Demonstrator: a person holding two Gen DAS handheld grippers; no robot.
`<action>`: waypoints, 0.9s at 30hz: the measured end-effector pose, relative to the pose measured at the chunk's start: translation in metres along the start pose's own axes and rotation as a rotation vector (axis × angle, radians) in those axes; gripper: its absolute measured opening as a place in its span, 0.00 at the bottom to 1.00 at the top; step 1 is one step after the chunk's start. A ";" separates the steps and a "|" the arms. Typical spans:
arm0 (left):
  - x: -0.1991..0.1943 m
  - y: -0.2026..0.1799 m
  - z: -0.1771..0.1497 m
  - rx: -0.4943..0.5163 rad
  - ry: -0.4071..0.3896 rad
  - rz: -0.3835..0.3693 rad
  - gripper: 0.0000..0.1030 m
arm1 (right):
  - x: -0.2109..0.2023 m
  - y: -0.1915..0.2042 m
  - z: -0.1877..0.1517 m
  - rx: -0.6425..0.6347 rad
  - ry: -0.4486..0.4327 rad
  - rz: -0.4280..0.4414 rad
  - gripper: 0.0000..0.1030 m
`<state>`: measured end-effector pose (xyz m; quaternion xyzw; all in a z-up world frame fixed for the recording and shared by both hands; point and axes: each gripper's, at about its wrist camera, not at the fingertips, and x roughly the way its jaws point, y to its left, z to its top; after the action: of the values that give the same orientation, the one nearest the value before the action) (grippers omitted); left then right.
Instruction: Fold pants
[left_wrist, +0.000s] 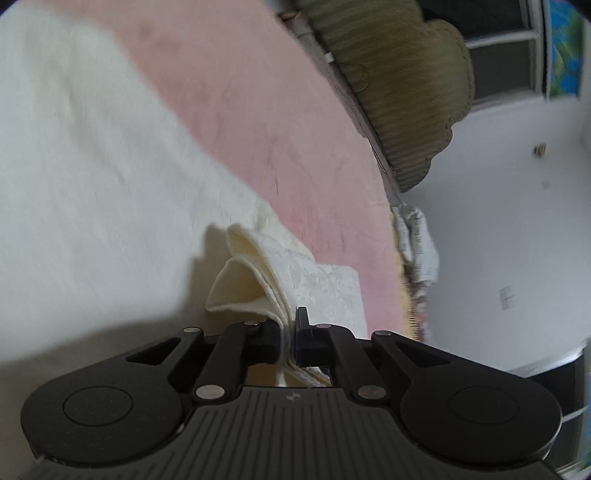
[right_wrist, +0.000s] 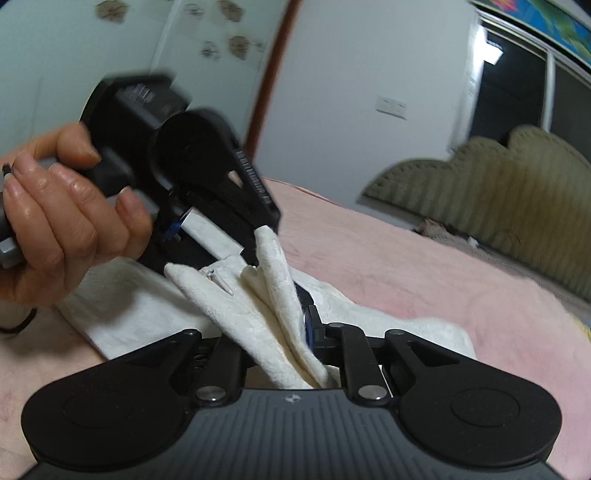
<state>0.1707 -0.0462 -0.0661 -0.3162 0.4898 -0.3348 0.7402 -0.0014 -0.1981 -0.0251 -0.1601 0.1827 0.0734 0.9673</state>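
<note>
A pink blanket (left_wrist: 258, 122) is covering the bed, with an olive ribbed headboard (right_wrist: 498, 199) standing at its far end. Pale walls and a dark window (right_wrist: 517, 92) are surrounding the bed. The cream pants (left_wrist: 92, 184) are lying spread across the blanket.

The left gripper (left_wrist: 290, 332) is pinching a folded edge of the pants, its jaws pressed together on several layers. The right gripper (right_wrist: 295, 339) is likewise clamping a bunched fold of the cloth. In the right wrist view, the person's left hand (right_wrist: 66, 218) is gripping the left gripper's handle, both grippers sitting close together on the same fabric.
</note>
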 end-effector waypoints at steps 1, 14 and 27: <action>-0.009 -0.007 0.000 0.070 -0.035 0.039 0.06 | 0.002 0.006 0.003 -0.021 -0.006 0.011 0.13; -0.026 -0.018 -0.011 0.435 -0.178 0.475 0.08 | 0.037 0.080 0.014 -0.217 0.086 0.151 0.14; -0.083 0.004 -0.022 0.367 -0.289 0.586 0.44 | -0.006 0.019 0.028 0.221 0.103 0.398 0.17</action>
<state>0.1260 0.0196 -0.0340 -0.0686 0.3819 -0.1428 0.9105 -0.0017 -0.1710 -0.0036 -0.0178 0.2667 0.2341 0.9347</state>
